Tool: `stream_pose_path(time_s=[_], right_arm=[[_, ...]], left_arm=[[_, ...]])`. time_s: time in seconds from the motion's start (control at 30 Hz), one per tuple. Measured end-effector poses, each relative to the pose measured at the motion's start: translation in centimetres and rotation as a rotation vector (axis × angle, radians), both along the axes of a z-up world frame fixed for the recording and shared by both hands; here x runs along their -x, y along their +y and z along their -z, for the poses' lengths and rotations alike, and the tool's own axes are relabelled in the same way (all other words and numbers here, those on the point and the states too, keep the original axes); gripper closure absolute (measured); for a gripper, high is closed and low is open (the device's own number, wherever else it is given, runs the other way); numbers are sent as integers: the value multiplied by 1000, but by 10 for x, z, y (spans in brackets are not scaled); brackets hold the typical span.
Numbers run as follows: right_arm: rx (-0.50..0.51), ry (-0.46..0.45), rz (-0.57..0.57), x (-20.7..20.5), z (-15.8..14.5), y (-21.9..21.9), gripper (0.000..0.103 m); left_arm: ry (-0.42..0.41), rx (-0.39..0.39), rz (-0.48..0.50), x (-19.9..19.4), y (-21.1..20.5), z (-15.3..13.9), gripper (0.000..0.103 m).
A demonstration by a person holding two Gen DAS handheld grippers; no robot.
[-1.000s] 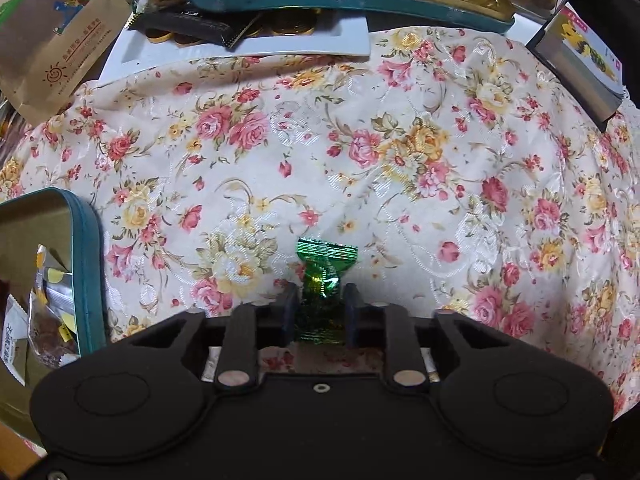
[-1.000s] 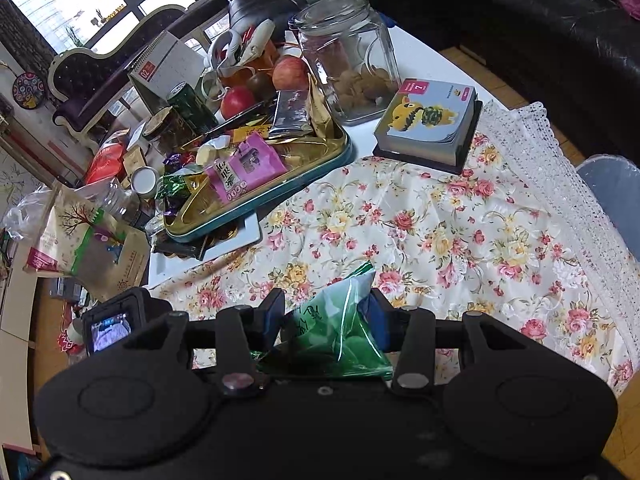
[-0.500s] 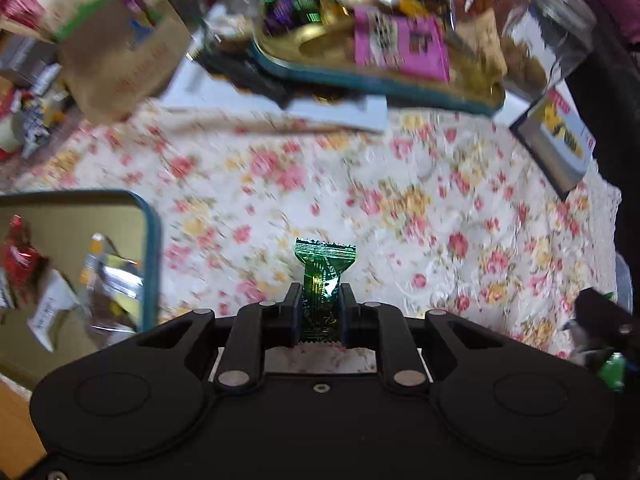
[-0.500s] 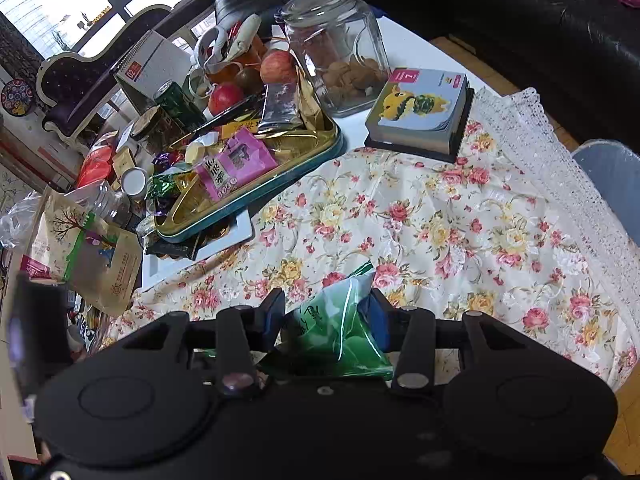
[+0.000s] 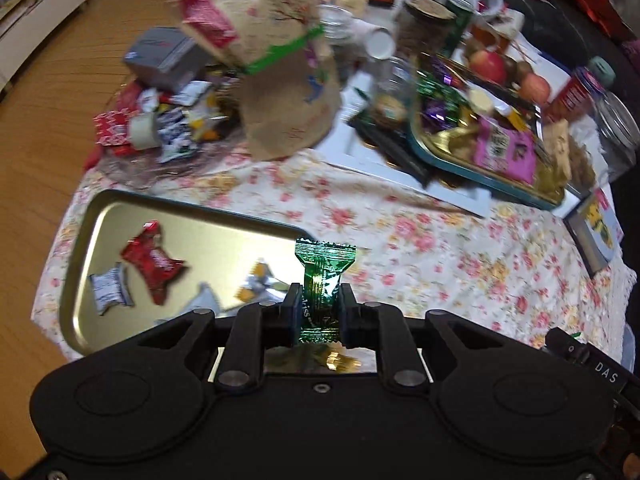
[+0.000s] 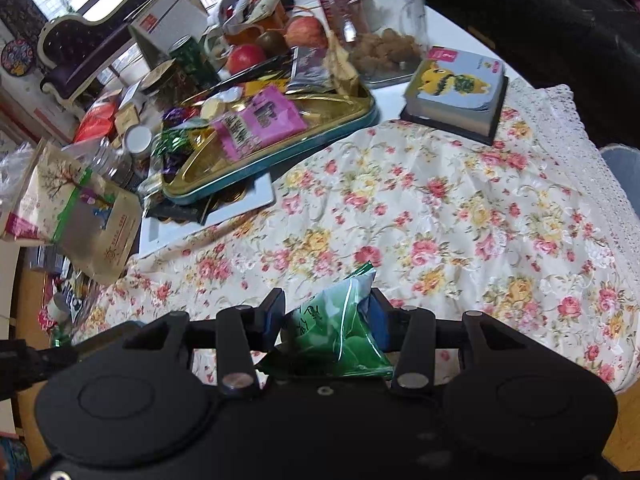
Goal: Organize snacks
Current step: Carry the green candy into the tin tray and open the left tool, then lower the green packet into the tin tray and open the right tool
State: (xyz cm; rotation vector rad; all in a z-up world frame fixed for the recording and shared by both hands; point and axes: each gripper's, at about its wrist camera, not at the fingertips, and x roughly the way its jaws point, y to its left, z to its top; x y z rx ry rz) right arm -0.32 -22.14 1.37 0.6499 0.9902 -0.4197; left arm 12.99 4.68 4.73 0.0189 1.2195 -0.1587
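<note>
Left wrist view, read from left to right: shallow gold metal tray (image 5: pixel 86 240) at lower left on the flowered tablecloth (image 5: pixel 420 240), now far more fully in view than a second ago, when only a corner of it showed at the left edge. Left gripper (image 5: pixel 319 307) since lifted well clear of the cloth and swung toward that tray, clenched all the while on the small green foil-wrapped candy (image 5: pixel 323 280), twisted end pointing up. Probably a carry nearly done: candy hanging just off the tray's near right rim, release likely next, though not yet over open tray floor.

Counted inside the tray: one red wrapped candy (image 5: pixel 154 261), one silver-and-white packet (image 5: pixel 107 291), and two, perhaps three, silver-and-yellow wrappers (image 5: pixel 260 286) partly hidden behind the fingers; one gold wrapper glimpsed under the gripper body, whether in the tray or not hard to tell. Further right and back: one brown paper pouch (image 5: pixel 288 92) with a green band, then one teal-rimmed gold tin (image 5: pixel 480 184) heaped with mixed snacks, too blurred to count.

Right wrist view, same order: same pouch at left, same teal-rimmed tin, one square glass jar (image 6: pixel 376 24) of brown biscuits, one boxed card set with a yellow cartoon figure (image 6: pixel 460 88). Right gripper (image 6: pixel 327 316) held above bare cloth, little shifted, jaws half closed and gripping one green plastic snack bag (image 6: pixel 336 328). Two snacks in the air in all, one per gripper.
</note>
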Motion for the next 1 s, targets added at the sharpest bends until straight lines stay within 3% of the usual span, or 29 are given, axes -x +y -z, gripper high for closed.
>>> stream_pose_path(time_s=[0.2, 0.47, 0.67, 1.0], right_arm=[[13, 12, -68, -21, 3, 33, 56], [-8, -21, -184, -46, 0, 81, 56], [-50, -62, -314, -61, -5, 127, 56], [-85, -126, -508, -63, -13, 181, 56]], left_arm=[[-1, -52, -100, -13, 65, -1, 79], [57, -21, -199, -22, 134, 7, 79], [67, 22, -214, -24, 153, 3, 77], [78, 17, -208, -22, 150, 4, 66]])
